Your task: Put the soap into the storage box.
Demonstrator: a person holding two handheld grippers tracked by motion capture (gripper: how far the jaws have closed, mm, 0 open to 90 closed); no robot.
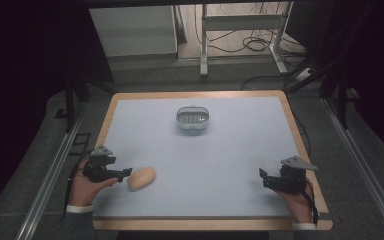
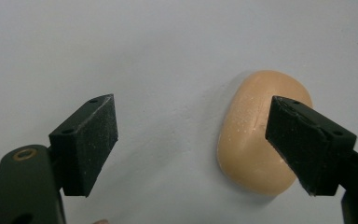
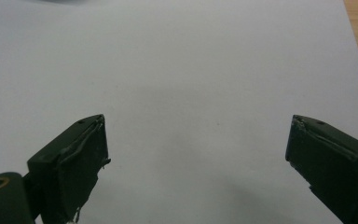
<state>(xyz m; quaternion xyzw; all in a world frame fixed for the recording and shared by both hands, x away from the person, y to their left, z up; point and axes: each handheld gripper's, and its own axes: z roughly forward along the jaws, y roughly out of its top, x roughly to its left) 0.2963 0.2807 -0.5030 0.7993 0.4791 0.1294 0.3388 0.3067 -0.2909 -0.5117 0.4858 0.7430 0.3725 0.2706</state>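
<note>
High view: tan oval soap (image 1: 141,179), long axis slanting up-right, beside spread-jawed left gripper (image 1: 125,173); right gripper (image 1: 262,176) likewise spread.

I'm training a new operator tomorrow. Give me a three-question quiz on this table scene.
1. True or false: the left gripper is shut on the soap bar.
2. Which lies farther from the person: A, the soap bar, or B, the soap dish?
3. Fill in: the right gripper has its jaws ____.

Key: 1 false, its jaws are open and the bar lies on the table; 2 B; 3 open.
</note>
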